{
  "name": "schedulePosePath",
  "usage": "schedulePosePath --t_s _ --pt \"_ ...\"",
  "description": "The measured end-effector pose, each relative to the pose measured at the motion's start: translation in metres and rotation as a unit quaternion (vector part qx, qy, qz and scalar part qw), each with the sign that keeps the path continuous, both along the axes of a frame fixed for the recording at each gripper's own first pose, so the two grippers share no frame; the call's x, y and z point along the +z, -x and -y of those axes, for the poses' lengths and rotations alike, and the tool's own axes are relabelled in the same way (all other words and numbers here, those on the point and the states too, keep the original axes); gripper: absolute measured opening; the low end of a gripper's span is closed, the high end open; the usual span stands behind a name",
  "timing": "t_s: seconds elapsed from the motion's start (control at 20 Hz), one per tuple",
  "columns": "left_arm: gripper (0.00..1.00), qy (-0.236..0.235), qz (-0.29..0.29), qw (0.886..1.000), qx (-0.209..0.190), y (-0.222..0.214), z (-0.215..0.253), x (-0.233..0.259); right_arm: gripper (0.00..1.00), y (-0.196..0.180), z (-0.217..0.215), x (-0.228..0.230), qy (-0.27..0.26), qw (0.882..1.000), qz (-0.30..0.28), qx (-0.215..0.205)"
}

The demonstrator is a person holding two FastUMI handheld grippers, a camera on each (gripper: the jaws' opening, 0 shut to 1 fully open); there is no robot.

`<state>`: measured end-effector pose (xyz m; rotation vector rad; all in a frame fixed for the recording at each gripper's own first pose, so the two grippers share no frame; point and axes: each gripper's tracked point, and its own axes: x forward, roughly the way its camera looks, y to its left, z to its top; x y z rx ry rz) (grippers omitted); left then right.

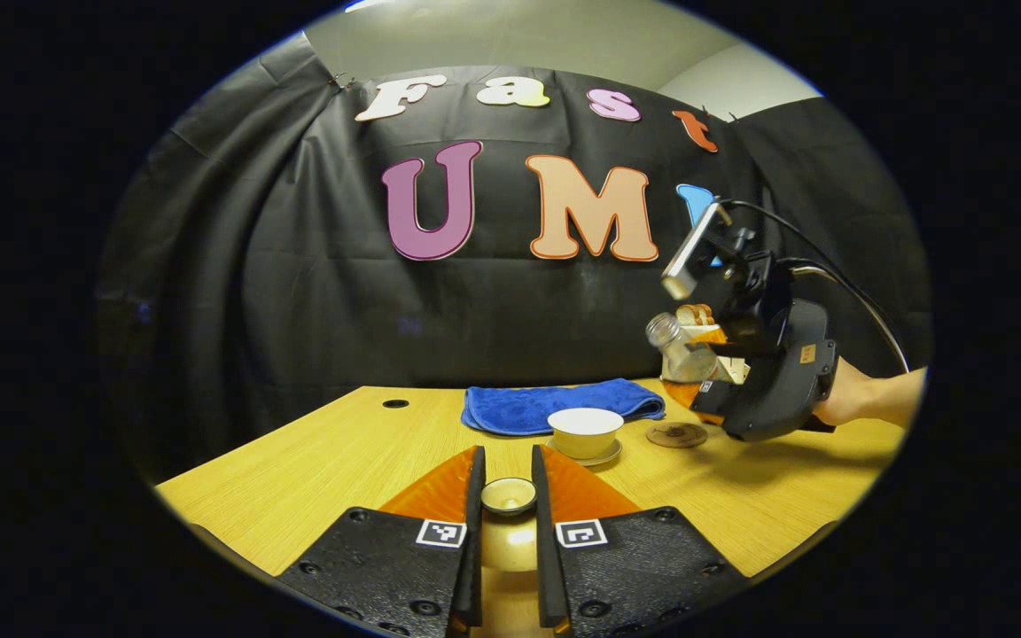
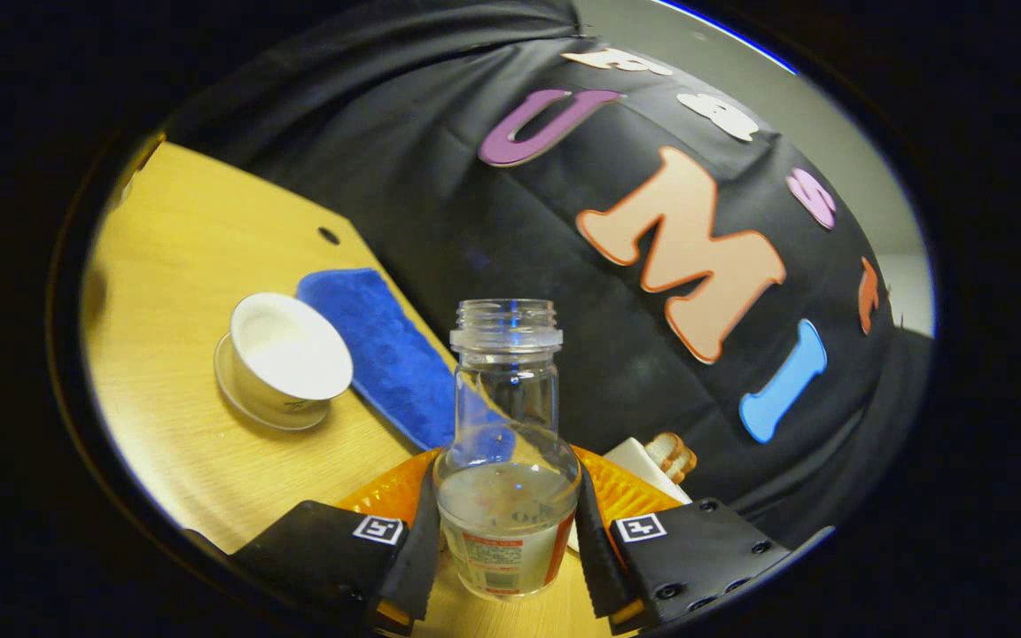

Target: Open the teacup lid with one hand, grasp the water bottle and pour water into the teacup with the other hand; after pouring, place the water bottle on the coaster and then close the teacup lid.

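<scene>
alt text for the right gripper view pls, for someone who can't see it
The right tool grips an uncapped water bottle, tilted above a wooden table. To its left an open white teacup sits on its saucer beside a blue cloth.

open white teacup [image 1: 585, 431] on saucer, lid [image 1: 509, 494] lifted, uncapped clear bottle [image 2: 507, 461] tilted, round coaster [image 1: 676, 434] bare

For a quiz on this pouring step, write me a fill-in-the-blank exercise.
1. The left claw holds the teacup ____.
2. The right claw is shut on the water ____.
3. The teacup sits on a saucer with its top ____.
4. Behind the teacup lies a ____ towel.

Missing: lid; bottle; open; blue
</scene>
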<state>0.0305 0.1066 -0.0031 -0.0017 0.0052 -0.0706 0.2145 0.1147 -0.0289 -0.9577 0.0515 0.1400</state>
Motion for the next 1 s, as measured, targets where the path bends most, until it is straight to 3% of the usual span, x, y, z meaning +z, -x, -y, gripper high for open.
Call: schedulePosePath --t_s 0.3,0.75,1.0 --pt "0.22 -0.001 0.001 1.0 -0.006 -0.001 0.001 0.002 0.71 0.0 -0.019 -0.044 0.137 0.99 -0.018 0.016" --pt "0.22 0.0 -0.001 1.0 0.008 -0.001 -0.011 0.0 0.72 -0.002 -0.022 -0.05 0.241 0.97 -0.006 0.015" --pt "0.22 0.0 -0.001 1.0 0.008 -0.002 -0.01 0.0 0.71 0.0 -0.029 -0.042 0.305 0.952 0.017 0.019"
